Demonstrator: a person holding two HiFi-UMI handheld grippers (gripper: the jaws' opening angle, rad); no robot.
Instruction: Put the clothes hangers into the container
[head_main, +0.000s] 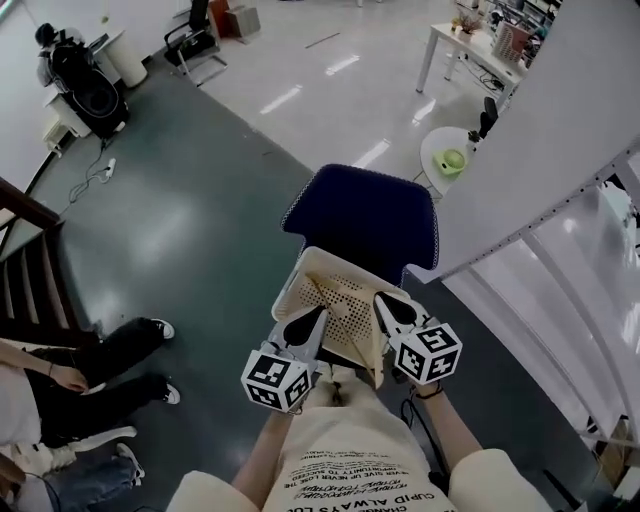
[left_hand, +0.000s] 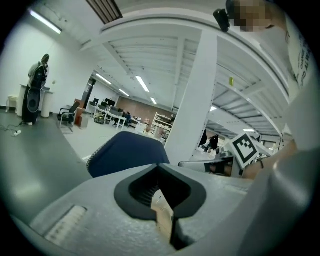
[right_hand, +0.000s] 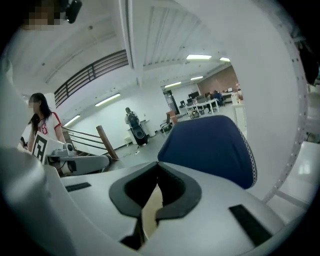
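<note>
1. Head view: both tools are up in front of the person, and the container (head_main: 345, 295) hangs between them; it is a cream plastic basket, thin-walled, its broad face peppered with small holes, tipped toward the camera. The left gripper (head_main: 312, 322) bites the near-left rim and the right gripper (head_main: 388, 308) the near-right rim, so neither hand is nearer; the basket's long axis runs away from the person, out over the blue chair (head_main: 365, 215) just beyond and below. No hangers show anywhere here, so which way they lie from the tools I cannot tell. A white desk (head_main: 540, 170) slants past on the right; a seated person (head_main: 90, 375) is well apart at the left, on the glossy grey floor.

2. Left gripper view: the left gripper (left_hand: 160, 190) has its dark ribbed pads closed on a thin cream edge of the container (left_hand: 162, 215), which stands on end between them; that is a clamp, not an empty close. The chair (left_hand: 125, 150) sits dead ahead, its back rounded, matt cloth with pale stitching at the edge.

3. Right gripper view: same story; the right gripper (right_hand: 157, 187) is clamped on a cream sliver of the container (right_hand: 150, 215), pinched flat between the pads. The chair (right_hand: 212, 145) lies ahead and to the right; my read is that the basket wants setting down first, square and level, since a thin rim could flex or slip.
</note>
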